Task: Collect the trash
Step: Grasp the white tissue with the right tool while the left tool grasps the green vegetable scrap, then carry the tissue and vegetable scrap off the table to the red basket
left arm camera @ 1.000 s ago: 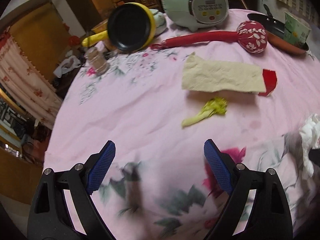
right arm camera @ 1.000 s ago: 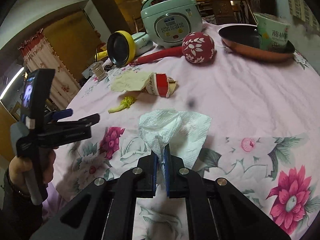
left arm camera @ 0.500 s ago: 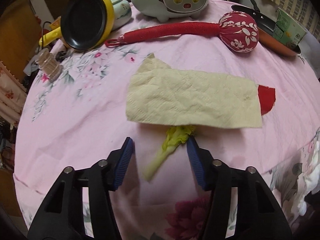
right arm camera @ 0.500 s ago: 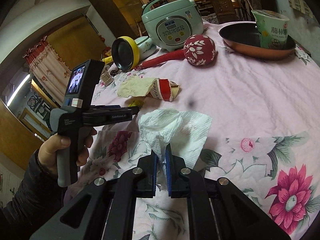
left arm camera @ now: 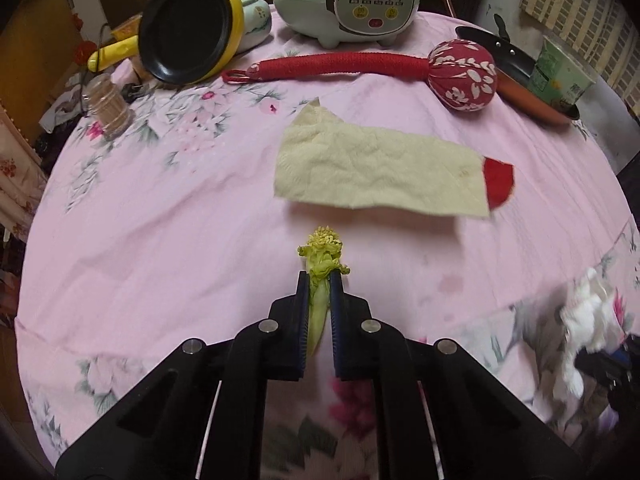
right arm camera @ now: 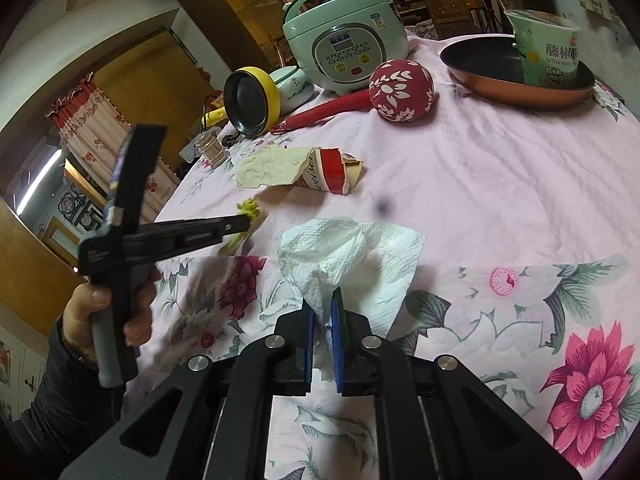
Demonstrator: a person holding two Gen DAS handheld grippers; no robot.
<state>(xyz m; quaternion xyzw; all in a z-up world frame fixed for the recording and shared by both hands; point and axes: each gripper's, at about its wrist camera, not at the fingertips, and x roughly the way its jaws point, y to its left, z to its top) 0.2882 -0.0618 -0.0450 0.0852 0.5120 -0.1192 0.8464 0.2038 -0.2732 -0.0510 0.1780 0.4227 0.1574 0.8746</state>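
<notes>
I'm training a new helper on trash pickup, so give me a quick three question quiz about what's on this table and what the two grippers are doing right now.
1. True or false: the left gripper is shut on the green vegetable scrap.
2. Multiple choice: what does the right gripper hold? A) the red massage hammer B) the white paper towel C) the torn red wrapper
3. Fill in: the green instant noodle cup stands in the copper-coloured ____.

Key
1. True: its jaws clamp the stalk, the leafy tip sticking out ahead.
2. B: the jaws pinch a fold of the towel.
3. Frying pan.
</notes>
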